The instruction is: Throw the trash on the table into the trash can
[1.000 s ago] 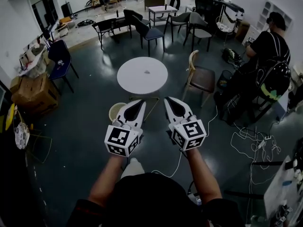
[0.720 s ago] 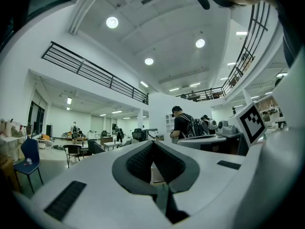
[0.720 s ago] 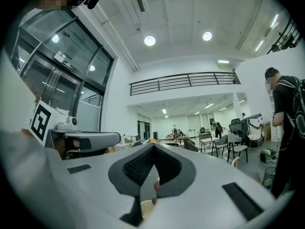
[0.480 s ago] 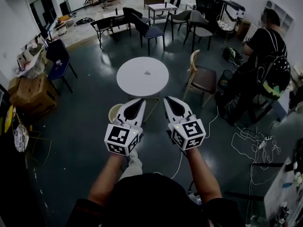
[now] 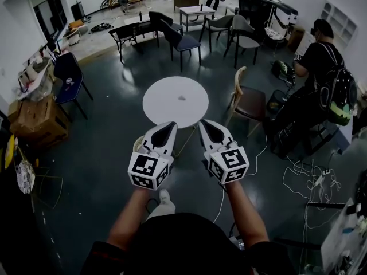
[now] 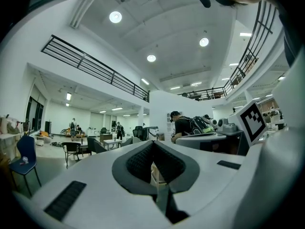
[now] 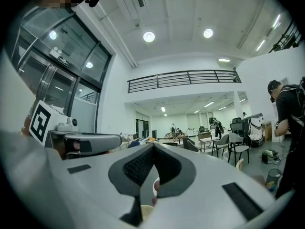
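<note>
A round white table [image 5: 166,105] stands ahead on the dark floor in the head view. One small piece of trash [image 5: 182,98] lies near its middle. A beige trash can [image 5: 137,144] sits on the floor at the table's near left, mostly hidden behind my left gripper. My left gripper [image 5: 170,125] and right gripper [image 5: 203,123] are held side by side, level, pointing at the table and short of it. Both are shut with nothing held, as the left gripper view [image 6: 153,144] and the right gripper view [image 7: 153,148] show.
A wooden chair [image 5: 250,100] stands right of the table, a blue chair [image 5: 69,76] and cardboard boxes [image 5: 37,116] to the left. More chairs [image 5: 179,38] stand behind. A person with a backpack [image 5: 324,79] is at the right, with cables [image 5: 309,176] on the floor.
The table and chairs have come nearer and lower in the head view. Both grippers keep their place side by side, still shut. The trash can has slid further behind the left gripper.
</note>
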A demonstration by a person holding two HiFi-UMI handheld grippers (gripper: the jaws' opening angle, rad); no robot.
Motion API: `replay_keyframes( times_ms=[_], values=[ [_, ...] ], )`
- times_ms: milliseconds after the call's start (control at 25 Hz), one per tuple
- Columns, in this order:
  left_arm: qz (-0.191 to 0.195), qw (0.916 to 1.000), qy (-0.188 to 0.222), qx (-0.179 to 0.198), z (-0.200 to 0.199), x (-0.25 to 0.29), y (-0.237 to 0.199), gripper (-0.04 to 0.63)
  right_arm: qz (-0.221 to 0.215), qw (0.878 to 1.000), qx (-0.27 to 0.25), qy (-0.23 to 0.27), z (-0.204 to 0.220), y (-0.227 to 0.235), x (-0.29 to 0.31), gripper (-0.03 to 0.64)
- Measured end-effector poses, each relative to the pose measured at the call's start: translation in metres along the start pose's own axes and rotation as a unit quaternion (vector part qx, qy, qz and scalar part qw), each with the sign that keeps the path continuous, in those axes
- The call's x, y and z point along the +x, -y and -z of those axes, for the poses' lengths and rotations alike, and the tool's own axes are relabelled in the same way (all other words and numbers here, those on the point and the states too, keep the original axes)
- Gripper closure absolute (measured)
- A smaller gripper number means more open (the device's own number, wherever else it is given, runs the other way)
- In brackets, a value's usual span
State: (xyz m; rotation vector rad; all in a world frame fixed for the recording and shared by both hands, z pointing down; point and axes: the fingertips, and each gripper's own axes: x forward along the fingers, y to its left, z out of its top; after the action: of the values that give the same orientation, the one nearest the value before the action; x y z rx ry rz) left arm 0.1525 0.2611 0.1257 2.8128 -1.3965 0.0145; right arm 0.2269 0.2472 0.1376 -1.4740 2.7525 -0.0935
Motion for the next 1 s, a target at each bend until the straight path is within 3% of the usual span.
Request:
replay_keyframes(
  times_ms=[360,1000],
  values=[
    [0.02,0.9998,-0.002,-0.004,-0.01,0.055,-0.069,0.581,0.013,1.0,0.0,-0.011,-0.008,0.024,0.078,0.598],
    [0.051,0.9983,-0.014,-0.025,-0.001,0.095,-0.202,0.581,0.047,0.998,0.003,-0.032,-0.002,0.023,0.217,0.598]
  ],
)
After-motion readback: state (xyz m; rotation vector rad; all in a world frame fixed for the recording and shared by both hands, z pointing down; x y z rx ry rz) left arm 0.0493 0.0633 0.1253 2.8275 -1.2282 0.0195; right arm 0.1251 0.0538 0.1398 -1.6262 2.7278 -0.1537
